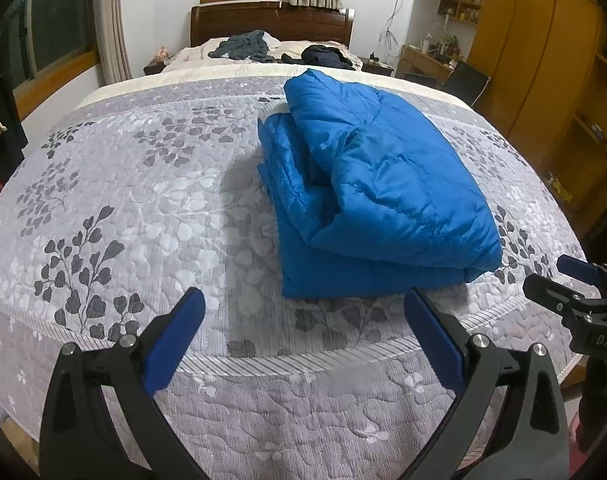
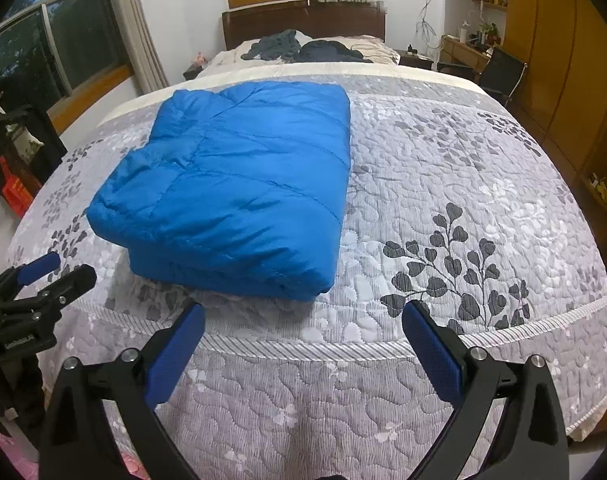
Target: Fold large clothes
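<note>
A blue padded jacket (image 1: pixel 375 188) lies folded into a thick rectangular bundle on the bed's grey leaf-patterned quilt (image 1: pixel 123 220). In the right wrist view the same jacket (image 2: pixel 231 184) sits left of centre. My left gripper (image 1: pixel 303 300) hovers open above the quilt just short of the bundle's near edge, with nothing between its blue pads. My right gripper (image 2: pixel 303 312) is open too, near the bundle's near right corner, and it also shows at the right edge of the left wrist view (image 1: pixel 563 276). The left gripper (image 2: pixel 59 268) appears at the left edge of the right wrist view.
Dark clothes (image 1: pixel 247 46) lie heaped on the pillows by the wooden headboard (image 1: pixel 271 22). A wooden wardrobe (image 1: pixel 543 60) and a cluttered desk (image 1: pixel 427 56) stand to the right. A window with curtains (image 2: pixel 75 52) and a black and red crate (image 2: pixel 15 160) are at the left.
</note>
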A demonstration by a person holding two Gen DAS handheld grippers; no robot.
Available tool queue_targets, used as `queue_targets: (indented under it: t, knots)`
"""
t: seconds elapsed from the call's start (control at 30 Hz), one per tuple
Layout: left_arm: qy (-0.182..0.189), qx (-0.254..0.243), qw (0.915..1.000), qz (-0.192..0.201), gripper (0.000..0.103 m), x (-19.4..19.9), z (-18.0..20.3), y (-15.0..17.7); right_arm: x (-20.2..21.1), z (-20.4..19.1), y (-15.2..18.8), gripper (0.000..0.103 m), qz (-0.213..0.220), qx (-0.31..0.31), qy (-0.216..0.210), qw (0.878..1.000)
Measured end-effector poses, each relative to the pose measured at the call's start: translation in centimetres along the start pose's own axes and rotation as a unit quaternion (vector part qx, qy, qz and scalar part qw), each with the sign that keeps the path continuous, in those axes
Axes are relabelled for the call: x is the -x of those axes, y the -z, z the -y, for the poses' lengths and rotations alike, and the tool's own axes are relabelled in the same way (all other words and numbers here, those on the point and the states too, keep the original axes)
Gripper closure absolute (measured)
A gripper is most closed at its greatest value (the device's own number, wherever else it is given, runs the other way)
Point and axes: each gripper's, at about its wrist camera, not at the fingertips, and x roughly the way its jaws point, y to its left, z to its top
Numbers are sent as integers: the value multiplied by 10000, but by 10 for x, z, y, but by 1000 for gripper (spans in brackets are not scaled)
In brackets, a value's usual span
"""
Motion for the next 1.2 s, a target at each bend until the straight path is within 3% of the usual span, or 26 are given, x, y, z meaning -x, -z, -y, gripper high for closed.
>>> queue_targets:
  t: [1.2]
  knots:
    - [18,-43,10000,-33,4,-1,2,0,-2,1,-3,4,-18,24,-66,10000]
